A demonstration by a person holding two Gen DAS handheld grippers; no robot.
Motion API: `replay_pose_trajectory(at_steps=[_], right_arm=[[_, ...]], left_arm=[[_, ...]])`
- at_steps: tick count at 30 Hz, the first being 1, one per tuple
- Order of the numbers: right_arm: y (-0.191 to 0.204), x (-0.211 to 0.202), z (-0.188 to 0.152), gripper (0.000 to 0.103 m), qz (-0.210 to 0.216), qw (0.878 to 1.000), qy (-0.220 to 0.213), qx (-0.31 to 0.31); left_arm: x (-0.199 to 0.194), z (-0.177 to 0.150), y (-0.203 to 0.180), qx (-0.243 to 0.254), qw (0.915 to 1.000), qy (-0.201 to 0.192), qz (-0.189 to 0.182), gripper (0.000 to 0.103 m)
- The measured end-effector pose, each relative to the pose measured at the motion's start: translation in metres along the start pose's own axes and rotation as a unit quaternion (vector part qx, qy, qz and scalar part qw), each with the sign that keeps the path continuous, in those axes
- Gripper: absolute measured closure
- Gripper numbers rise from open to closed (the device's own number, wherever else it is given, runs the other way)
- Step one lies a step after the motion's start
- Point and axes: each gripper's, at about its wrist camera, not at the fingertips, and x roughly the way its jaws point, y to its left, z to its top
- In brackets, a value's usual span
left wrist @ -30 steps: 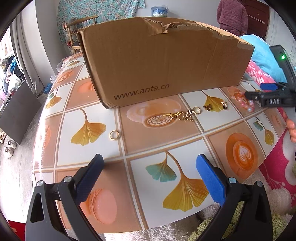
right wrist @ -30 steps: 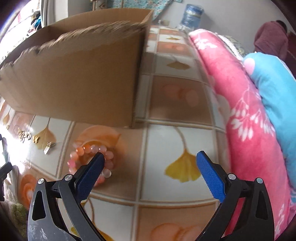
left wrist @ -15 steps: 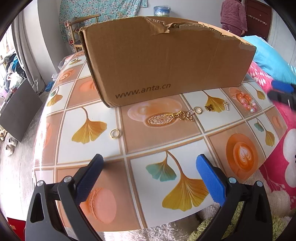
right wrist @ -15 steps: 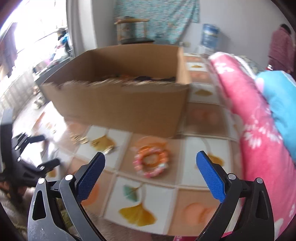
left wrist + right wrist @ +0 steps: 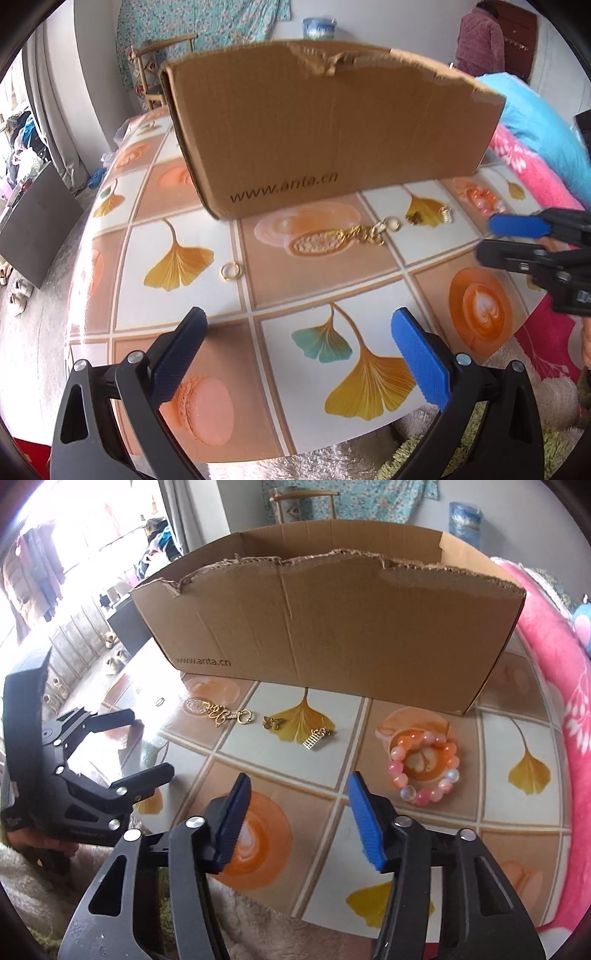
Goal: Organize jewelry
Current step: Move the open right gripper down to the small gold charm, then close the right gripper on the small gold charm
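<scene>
The right gripper (image 5: pixel 299 812), half closed on nothing after narrowing, could nudge the bead bracelet (image 5: pixel 424 766) away; the left gripper (image 5: pixel 299 354) gapes empty.

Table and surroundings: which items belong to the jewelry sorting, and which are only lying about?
Belongs to the job:
cardboard box
pink bead bracelet
gold pendant chain
gold butterfly charm
silver charm
gold ring

Lying about:
pink blanket
wooden chair
water jug
shoes
</scene>
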Motion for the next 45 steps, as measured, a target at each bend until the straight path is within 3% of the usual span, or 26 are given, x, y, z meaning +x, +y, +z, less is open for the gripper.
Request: replay_pose_trajectory(at_steps=[2,4,9,21,30,32,37,45], right_arm=[[-0.001,0.002,0.001,0.065,0.003,1.0,0.001,0.007],[-0.002,0.005,0.003,0.065,0.004,1.0,0.0,0.01],[-0.004,0.017,0.009,0.068,0.004,1.0,0.003,0.014],[0.003,0.033,0.023,0.07,-0.011,1.0,0.001,0.016],[0.012,0.046,0.038,0.081,-0.037,0.999,0.007,0.01],[0.017,0.05,0.04,0.092,-0.048,0.999,0.01,-0.002],[0.021,0.053,0.042,0.1,-0.051,0.998,0.017,-0.012],[0.017,0.045,0.034,0.101,-0.038,0.999,0.015,-0.021]], left_arm=[[-0.006,0.001,0.002,-0.004,0.9998,-0.017,-0.009,0.006],[-0.014,0.004,0.006,-0.008,0.9991,-0.039,-0.013,0.009],[-0.022,0.011,0.013,-0.012,0.9974,-0.067,-0.025,0.027],[0.002,0.013,-0.01,0.024,0.9966,-0.042,-0.067,0.053],[0.008,0.011,-0.01,0.022,0.9961,-0.039,-0.076,0.06],[0.008,0.011,-0.009,0.02,0.996,-0.039,-0.078,0.061],[0.005,0.011,-0.007,0.021,0.9954,-0.045,-0.081,0.062],[0.001,0.016,-0.016,0.043,0.9949,-0.051,-0.075,0.062]])
